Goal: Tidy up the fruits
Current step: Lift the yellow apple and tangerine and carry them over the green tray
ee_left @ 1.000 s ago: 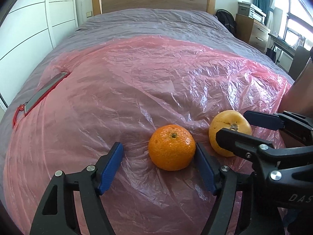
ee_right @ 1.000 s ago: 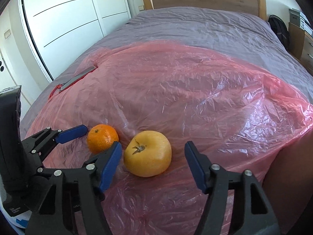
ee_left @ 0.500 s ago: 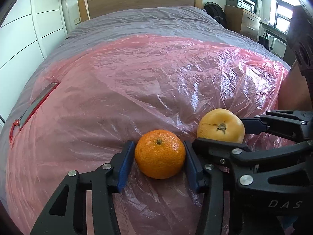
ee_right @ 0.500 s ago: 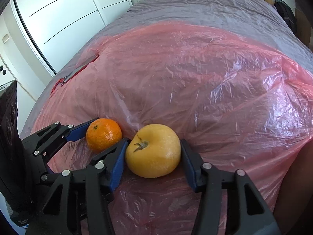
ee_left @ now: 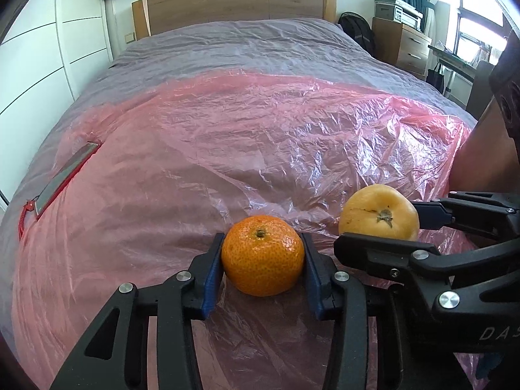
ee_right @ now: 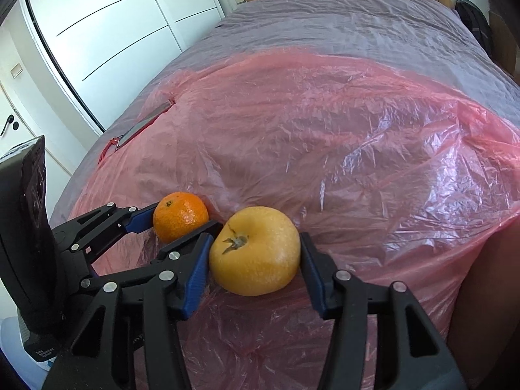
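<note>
A small orange mandarin (ee_left: pixel 262 255) rests on the pink plastic sheet (ee_left: pixel 260 146) spread over the bed. My left gripper (ee_left: pixel 262 240) is closing, and its blue pads press on both sides of the fruit. Just to the right lies a larger yellow fruit (ee_right: pixel 255 250) with its stem turned toward the camera. My right gripper (ee_right: pixel 255 240) is closing too, with both pads against the yellow fruit's sides. The right wrist view also shows the mandarin (ee_right: pixel 180 216) in the left gripper (ee_right: pixel 178 224). The two grippers stand side by side, nearly touching.
The grey bedcover (ee_left: pixel 253 45) runs back to a wooden headboard (ee_left: pixel 234 0). A grey strip with a red cord (ee_left: pixel 65 169) lies at the sheet's left edge. White wardrobe doors (ee_right: pixel 107 32) stand to the left, a wooden dresser (ee_left: pixel 399 42) at back right.
Both grippers went from wide open around their fruit to closed against it. The left pads came in onto the mandarin, the right pads onto the yellow fruit.
</note>
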